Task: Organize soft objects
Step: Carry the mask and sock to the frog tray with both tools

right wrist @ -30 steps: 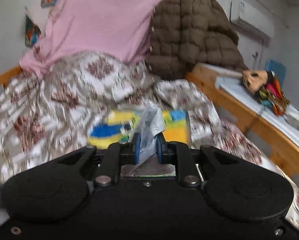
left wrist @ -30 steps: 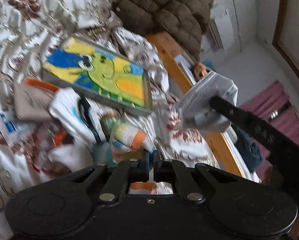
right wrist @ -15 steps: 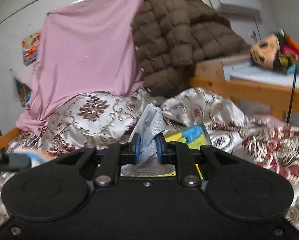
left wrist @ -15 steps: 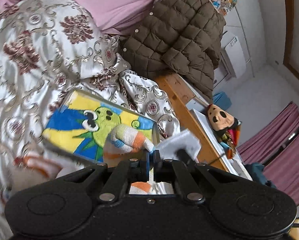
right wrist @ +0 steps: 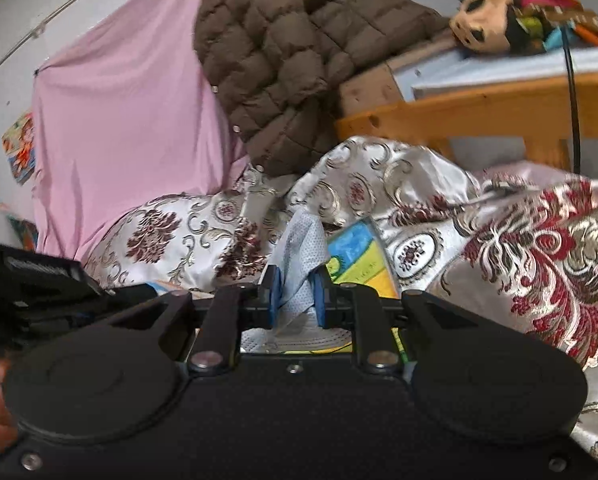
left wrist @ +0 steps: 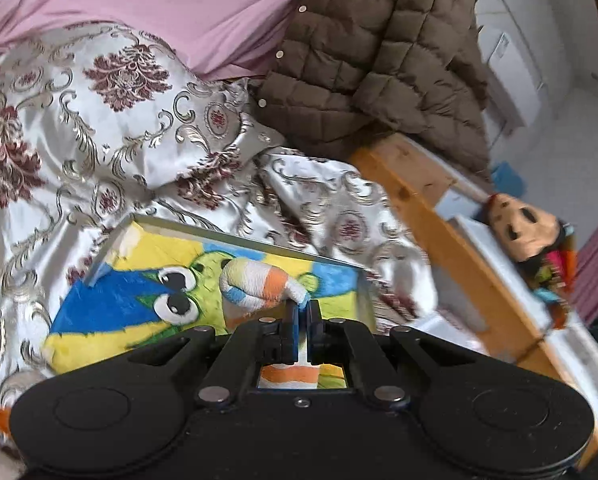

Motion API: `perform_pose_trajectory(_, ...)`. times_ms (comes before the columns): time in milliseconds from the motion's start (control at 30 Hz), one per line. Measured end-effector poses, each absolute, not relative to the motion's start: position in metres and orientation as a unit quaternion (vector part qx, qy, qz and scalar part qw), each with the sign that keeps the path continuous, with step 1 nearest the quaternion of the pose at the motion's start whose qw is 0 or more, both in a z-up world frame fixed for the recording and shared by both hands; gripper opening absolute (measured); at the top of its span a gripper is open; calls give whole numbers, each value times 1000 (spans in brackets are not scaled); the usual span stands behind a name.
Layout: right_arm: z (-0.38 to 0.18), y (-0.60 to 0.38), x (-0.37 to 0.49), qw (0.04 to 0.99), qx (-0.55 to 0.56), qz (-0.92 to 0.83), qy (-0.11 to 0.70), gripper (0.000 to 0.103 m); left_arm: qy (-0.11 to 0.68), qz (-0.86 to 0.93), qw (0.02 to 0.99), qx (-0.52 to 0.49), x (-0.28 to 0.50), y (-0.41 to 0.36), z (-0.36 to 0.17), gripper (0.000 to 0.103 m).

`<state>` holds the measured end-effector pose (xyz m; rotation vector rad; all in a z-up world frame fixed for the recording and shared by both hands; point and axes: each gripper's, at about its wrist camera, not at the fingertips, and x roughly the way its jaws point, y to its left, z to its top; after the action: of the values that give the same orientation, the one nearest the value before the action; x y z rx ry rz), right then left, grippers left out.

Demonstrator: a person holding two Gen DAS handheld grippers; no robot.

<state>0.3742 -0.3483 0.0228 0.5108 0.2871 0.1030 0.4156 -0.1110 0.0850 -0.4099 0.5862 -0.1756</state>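
My left gripper [left wrist: 302, 310] is shut on a rolled striped sock [left wrist: 259, 285], white with orange and blue bands, and holds it above a shallow tray [left wrist: 235, 238] lined with a yellow, blue and green cartoon picture on the bed. My right gripper [right wrist: 295, 294] is shut on a pale blue dotted cloth [right wrist: 302, 240] that sticks up between its pads, near the same tray's corner [right wrist: 359, 252]. The left gripper's body [right wrist: 35, 284] shows at the left of the right wrist view.
A floral satin bedspread [left wrist: 99, 128] covers the bed. A pink sheet [left wrist: 171, 4] and a brown quilted jacket [left wrist: 379, 52] lie at the back. A wooden bed rail [left wrist: 439, 216] runs on the right, with a doll [left wrist: 527, 232] on a white surface beyond it.
My left gripper has lifted the striped sock off the pile of soft things and carried it over the tray. My right gripper has kept hold of the blue cloth and swung right, towards the tray's corner.
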Motion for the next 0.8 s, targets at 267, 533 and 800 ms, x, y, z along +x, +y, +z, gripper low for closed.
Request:
perform_pose_trajectory(267, 0, -356, 409, 954, 242, 35, 171, 14, 274, -70, 941, -187, 449, -129, 63, 3)
perform_pose_trajectory(533, -27, -336, 434, 950, 206, 33, 231, 15, 332, -26, 930, -158, 457, -122, 17, 3)
perform_pose_trajectory(800, -35, -328, 435, 951, 185, 19, 248, 28, 359, -17, 926, -119, 453, -121, 2, 21)
